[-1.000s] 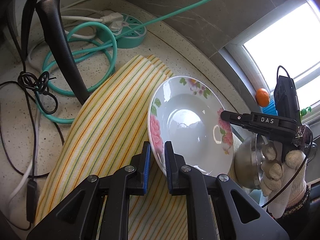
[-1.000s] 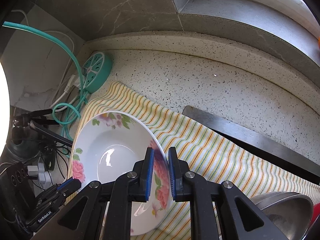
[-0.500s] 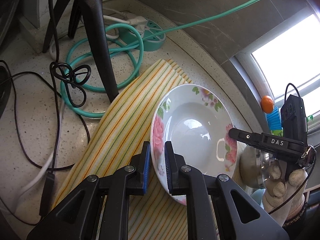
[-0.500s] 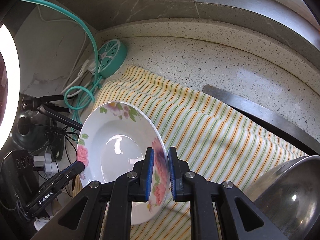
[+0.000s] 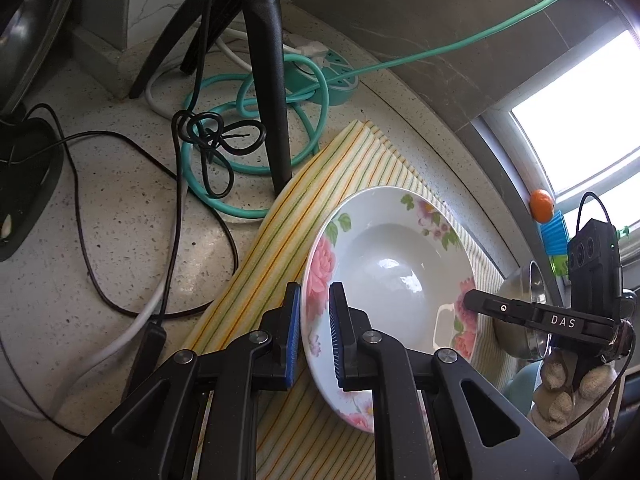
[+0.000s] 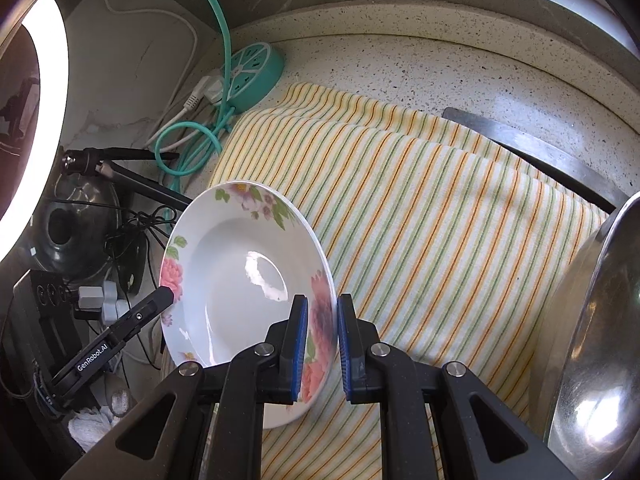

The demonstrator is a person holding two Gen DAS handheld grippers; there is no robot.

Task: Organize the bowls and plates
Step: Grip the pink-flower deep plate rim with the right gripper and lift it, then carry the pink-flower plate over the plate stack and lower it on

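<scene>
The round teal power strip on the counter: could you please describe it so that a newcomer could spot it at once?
Start at the speckled stone counter and follow the yellow striped cloth to its far corner by the wall. Just beyond lies the round teal power strip, with a white plug in it. Unlike the loose teal cable coiled beside it, it is a solid disc whose top is divided like a citrus slice.

white plate [image 5: 384, 276] pink floral rim; cloth [image 6: 432, 240] yellow, orange-green stripes.
</scene>
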